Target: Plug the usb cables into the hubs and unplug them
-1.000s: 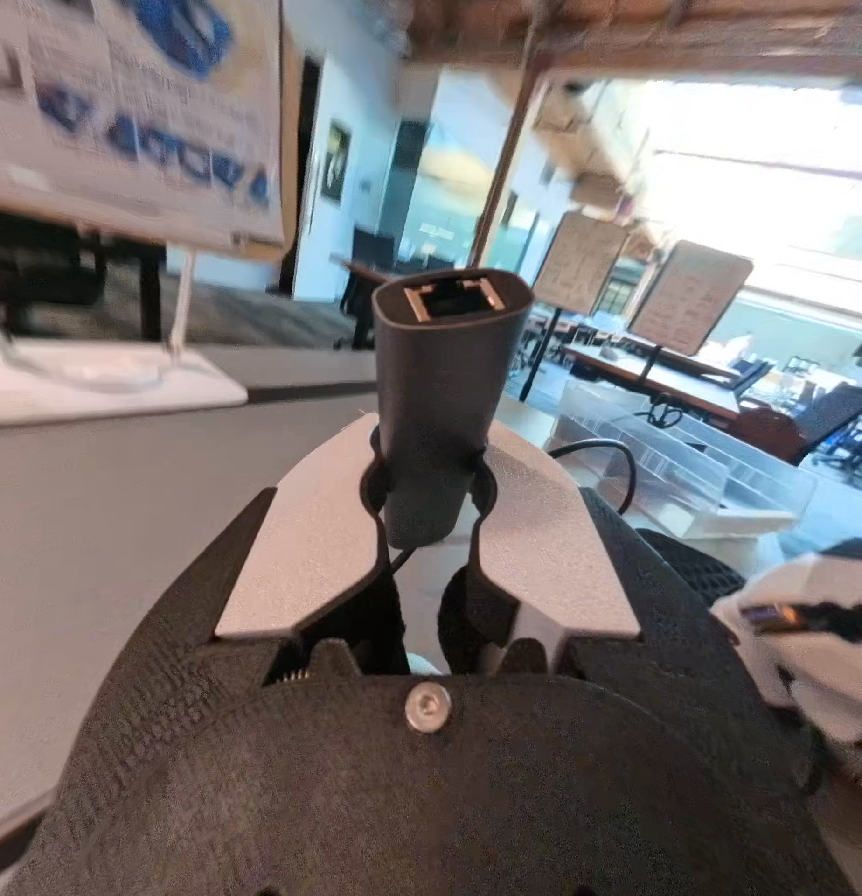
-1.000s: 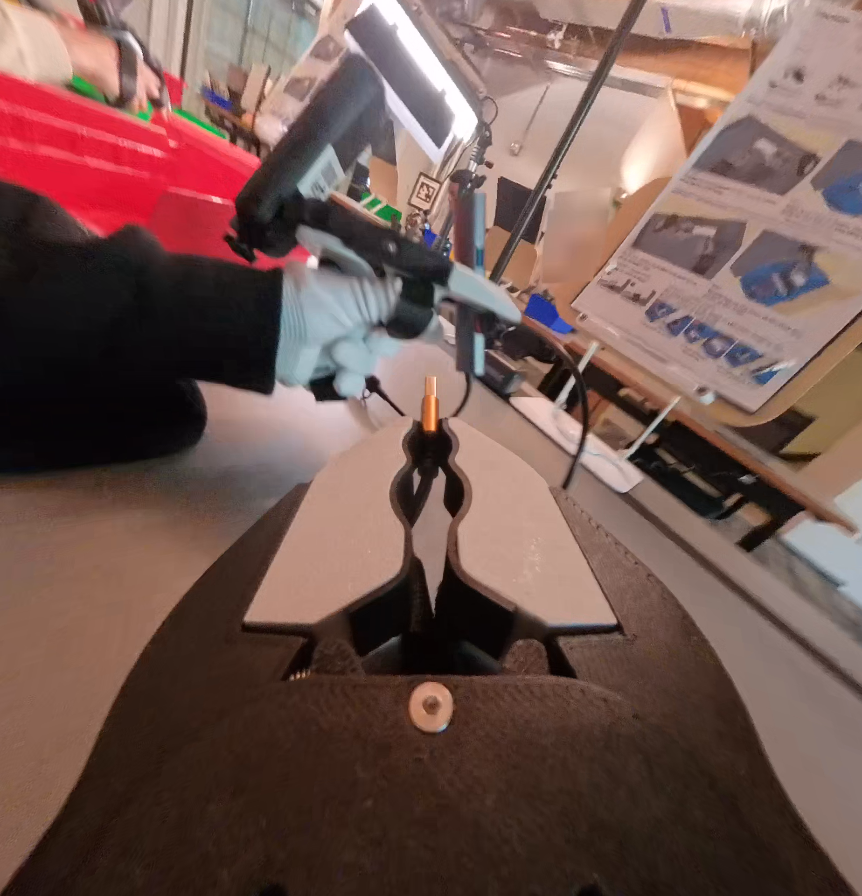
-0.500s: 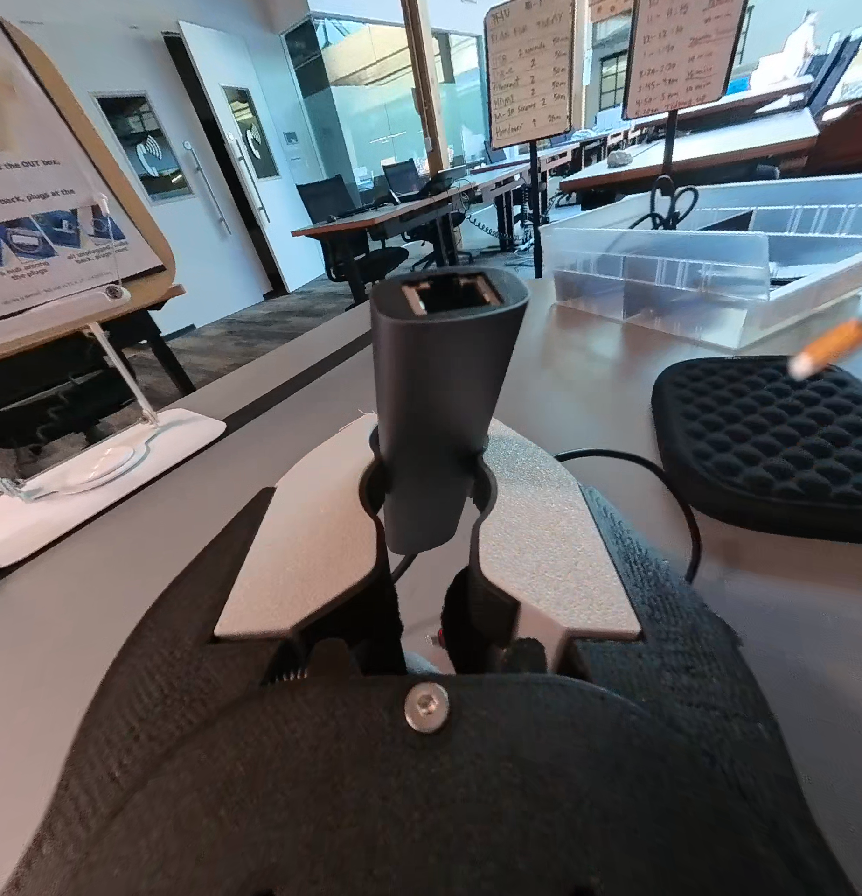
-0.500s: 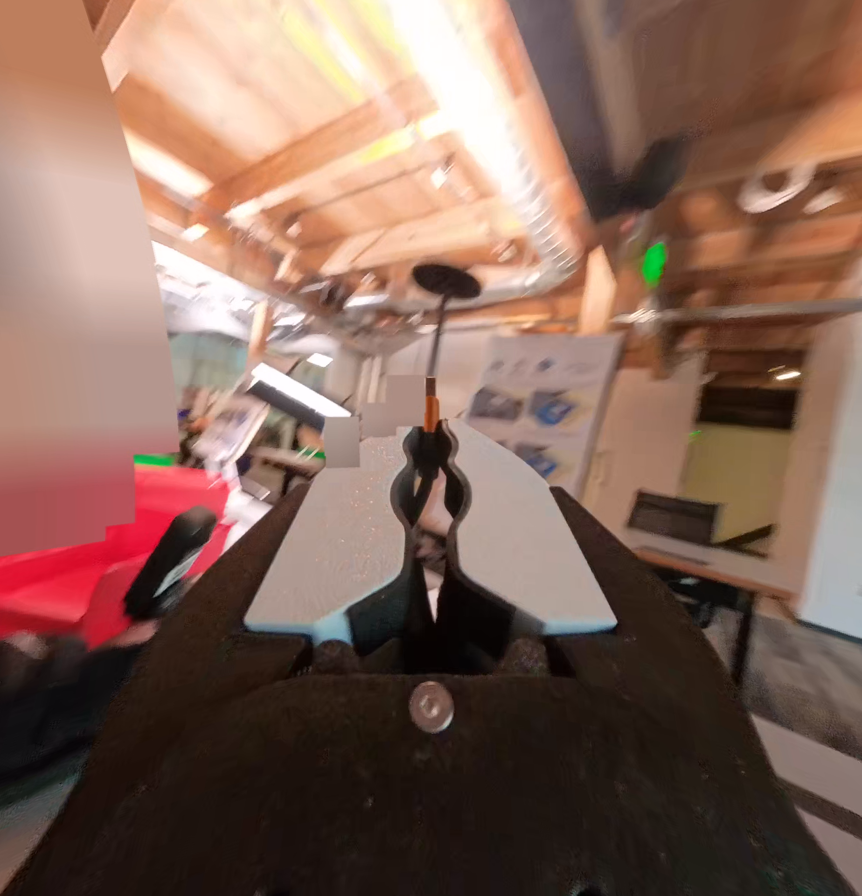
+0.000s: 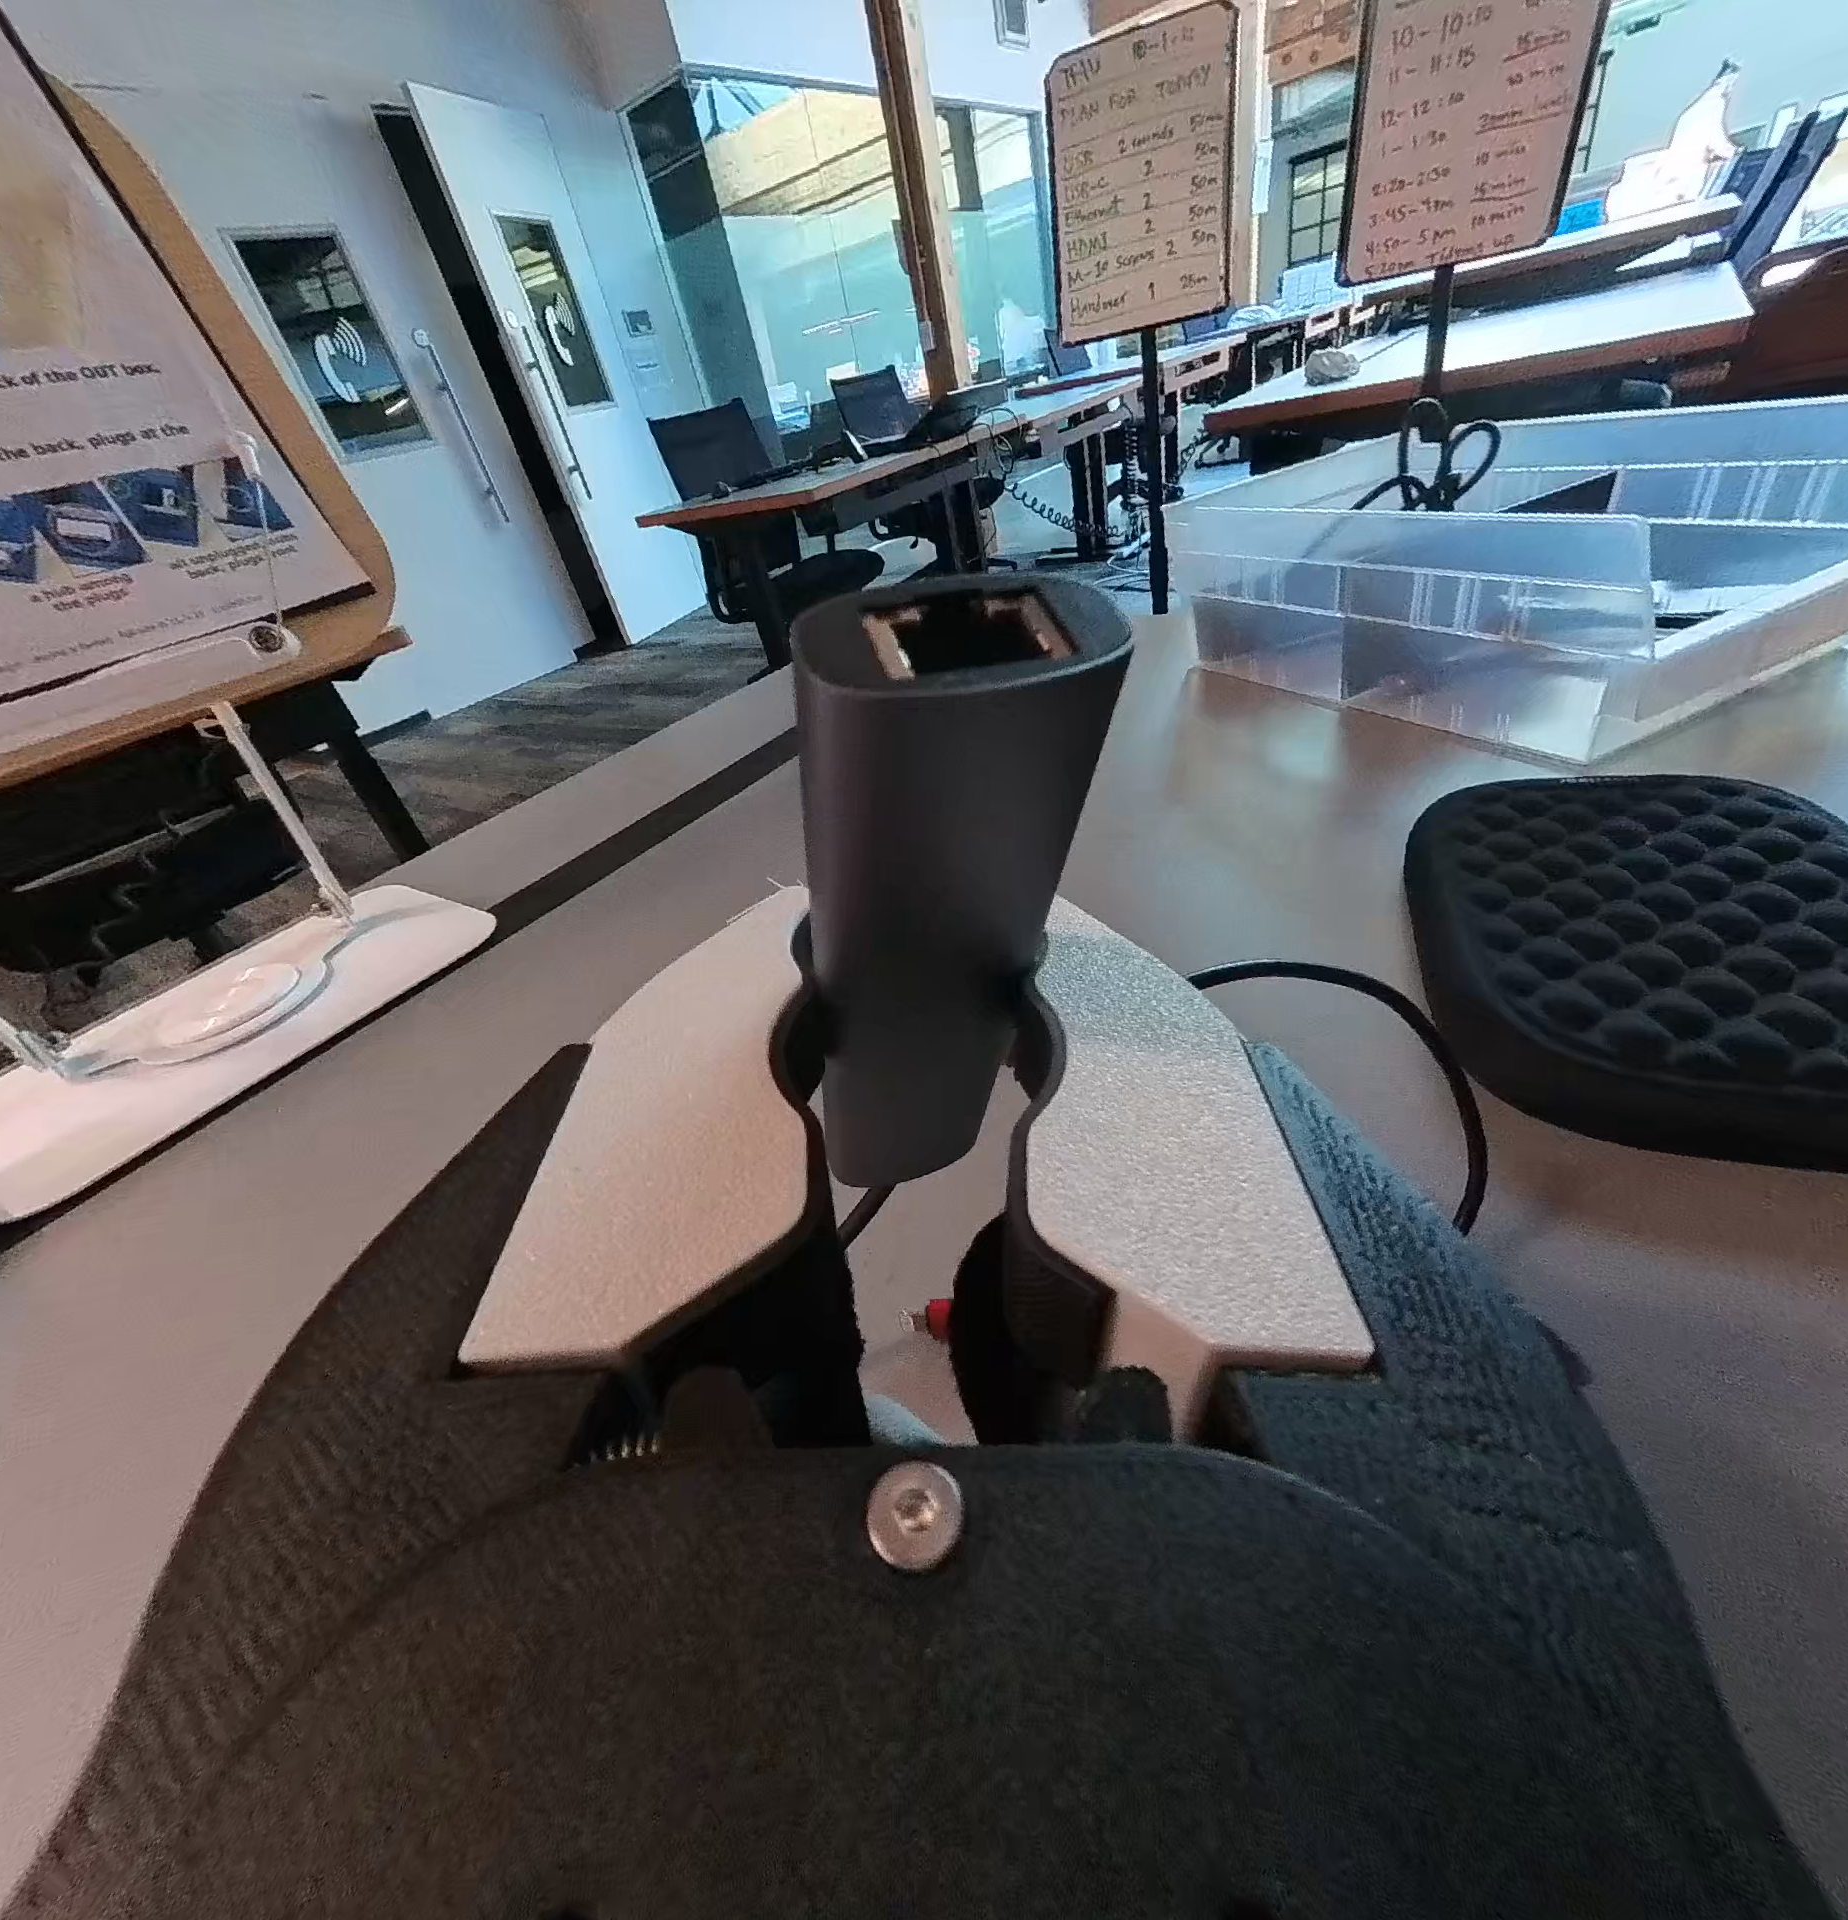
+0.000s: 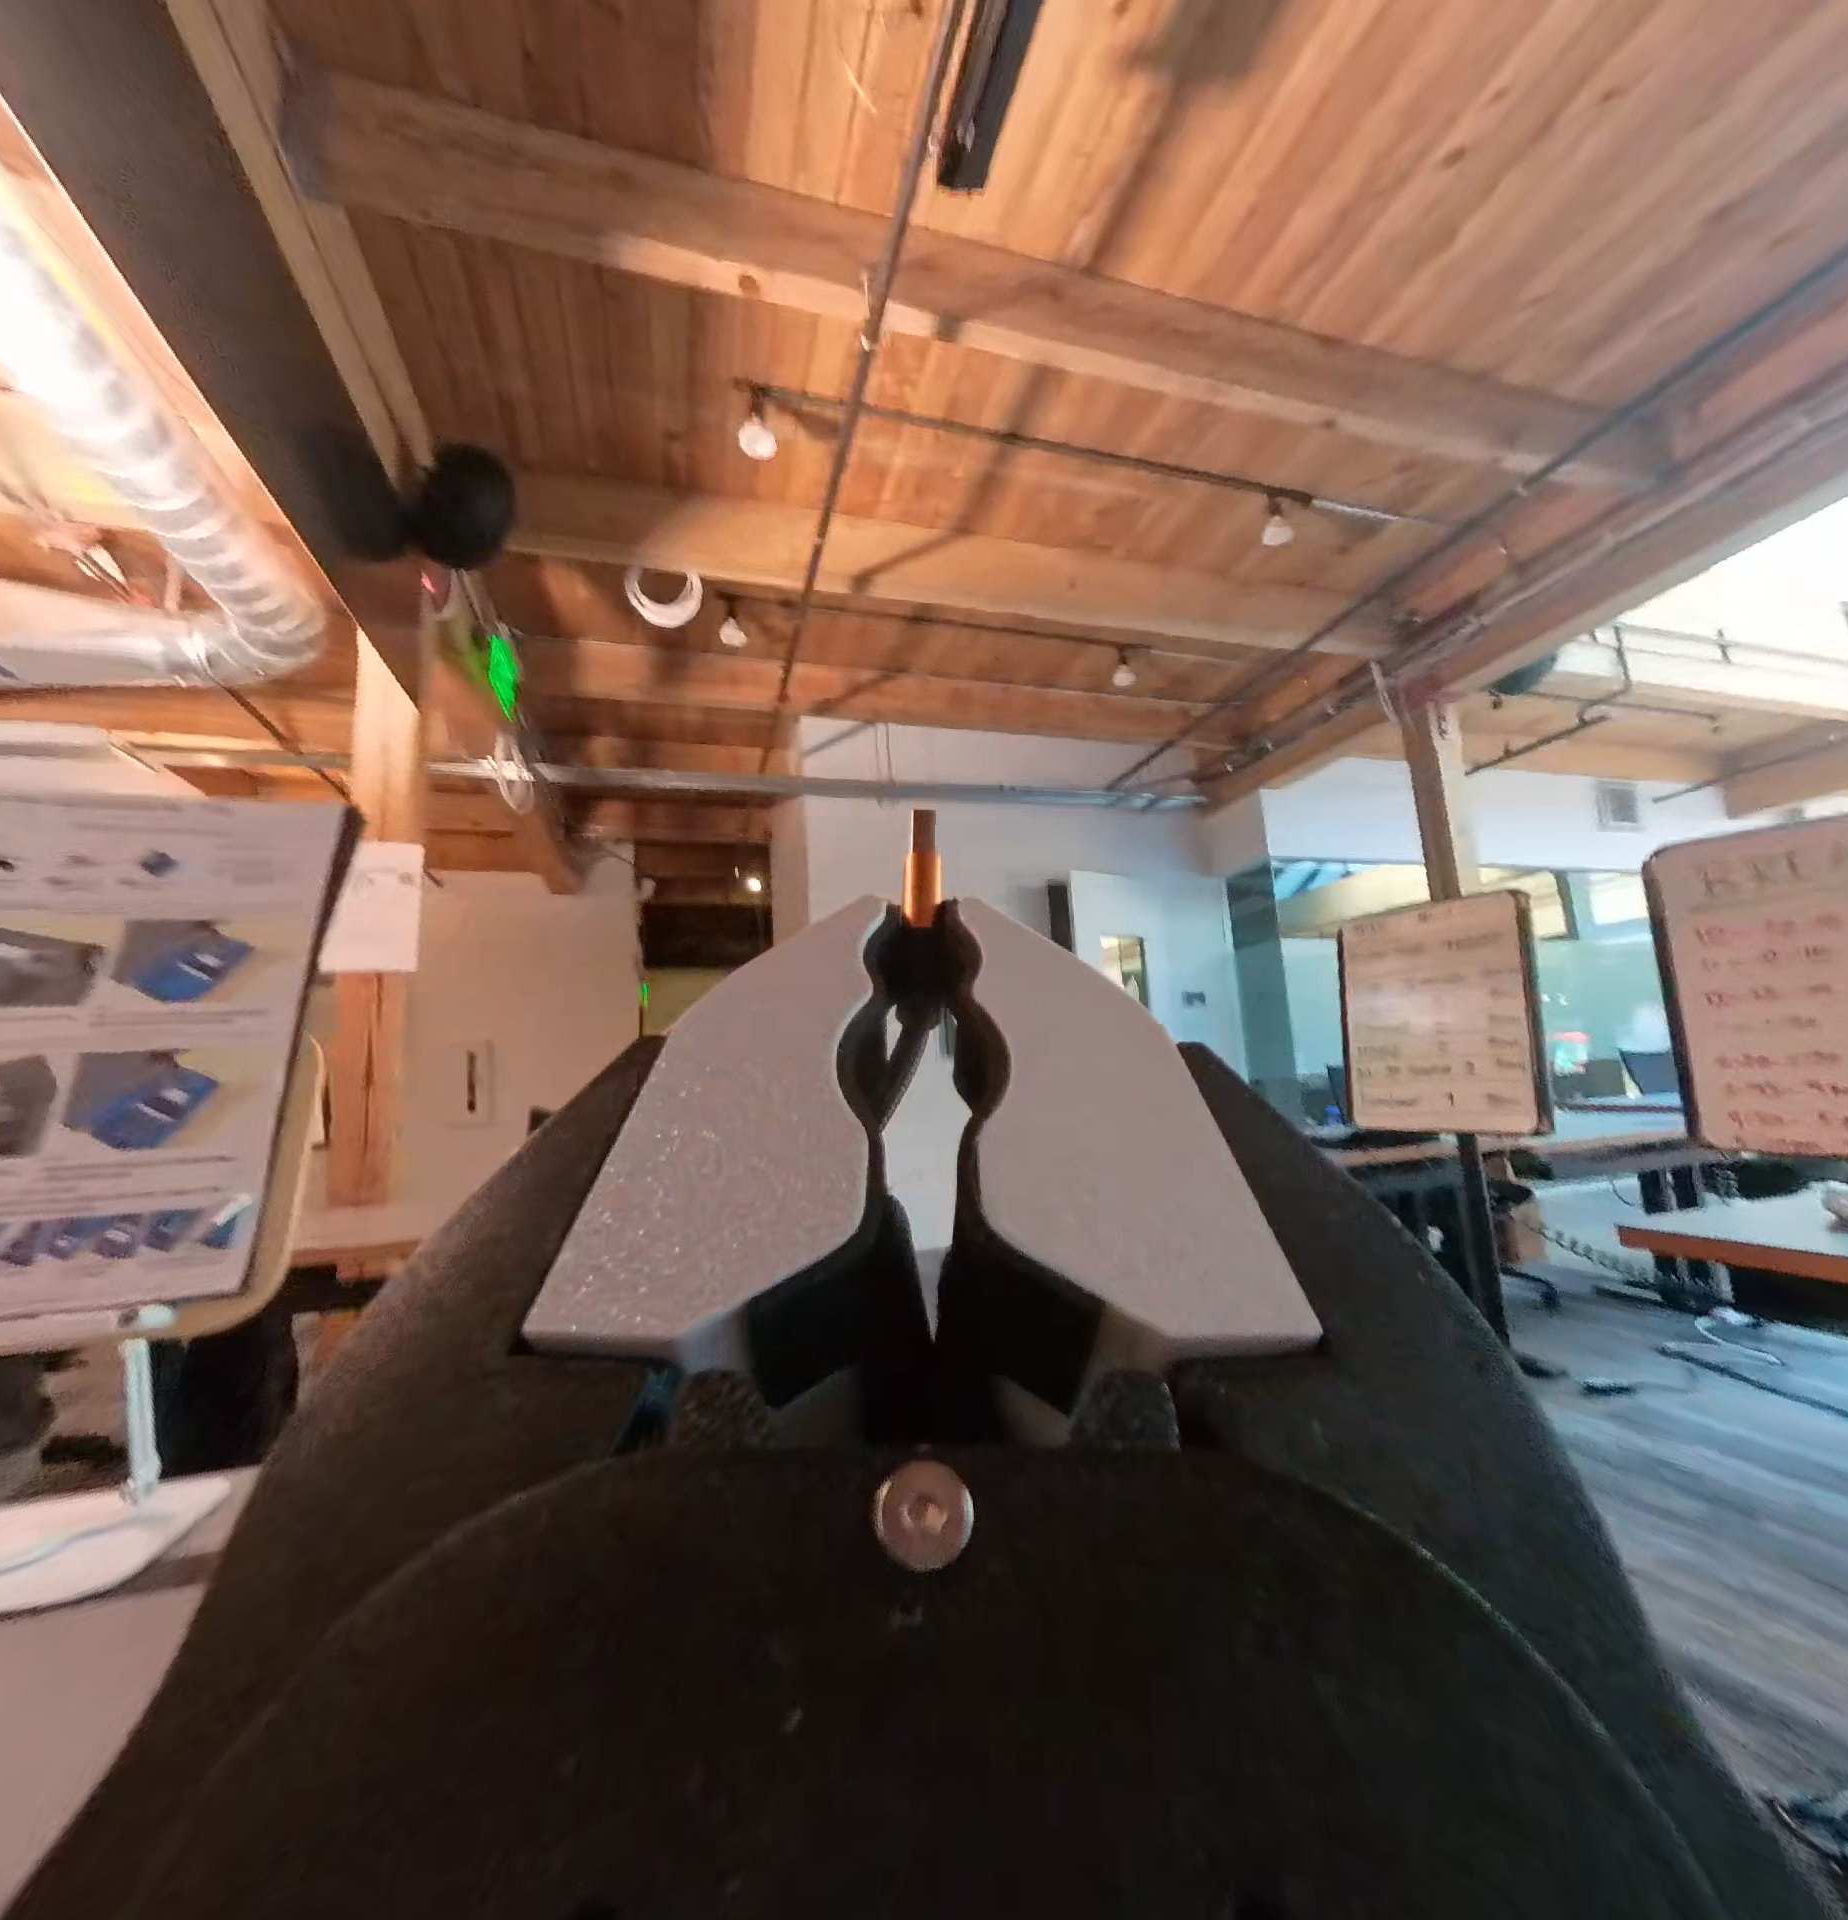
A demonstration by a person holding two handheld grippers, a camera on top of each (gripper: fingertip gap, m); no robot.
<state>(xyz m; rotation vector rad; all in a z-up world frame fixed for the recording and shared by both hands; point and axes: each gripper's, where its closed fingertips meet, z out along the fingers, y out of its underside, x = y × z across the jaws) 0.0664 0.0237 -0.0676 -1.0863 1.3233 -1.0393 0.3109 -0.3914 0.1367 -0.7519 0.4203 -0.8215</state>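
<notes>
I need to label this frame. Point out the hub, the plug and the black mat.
hub (image 5: 941, 831): left wrist view, on its dark grey front face.
plug (image 6: 921, 894): right wrist view, on its orange sleeve above the tool tips.
black mat (image 5: 1668, 935): left wrist view, on its dimpled top.

Grey-brown table (image 5: 1263, 831), white-based sign stand (image 5: 203, 1029) at far left edge, clear plastic divided tray (image 5: 1419, 644) at far right, black honeycomb-textured pad (image 5: 1668, 956) near right, thin black cable (image 5: 1439, 1060) looped beside the pad.
</notes>
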